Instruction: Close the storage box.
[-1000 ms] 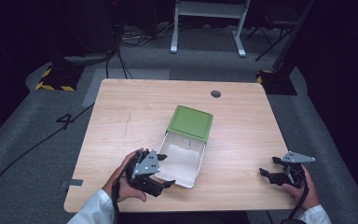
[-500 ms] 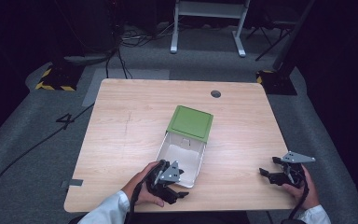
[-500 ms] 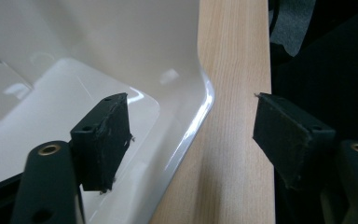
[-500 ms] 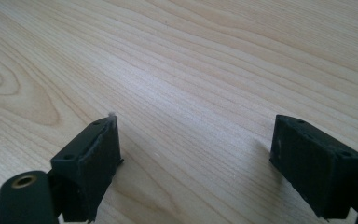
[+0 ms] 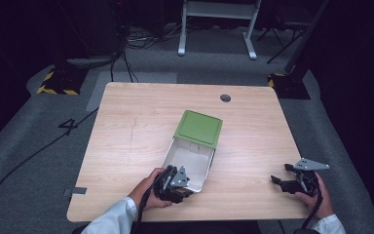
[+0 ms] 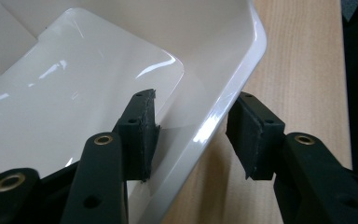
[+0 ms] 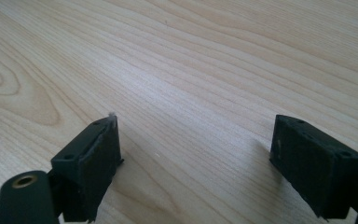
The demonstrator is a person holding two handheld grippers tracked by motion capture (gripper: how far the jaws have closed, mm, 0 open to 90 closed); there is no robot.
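The left hand-held gripper (image 6: 191,135) straddles the near wall of the open white plastic box with green lid (image 5: 187,158), jaws apart, not yet clamped. The right hand-held gripper (image 5: 283,181) rests wide open on the light wooden desk (image 5: 126,126). Lifting or closing the box seems left to do.

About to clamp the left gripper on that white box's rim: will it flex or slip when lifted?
The white box looks thin-walled and glossy, so its rim may flex and slip between the left gripper pads. Gripped at one near corner, with the green lid hanging open behind, it will probably tilt.
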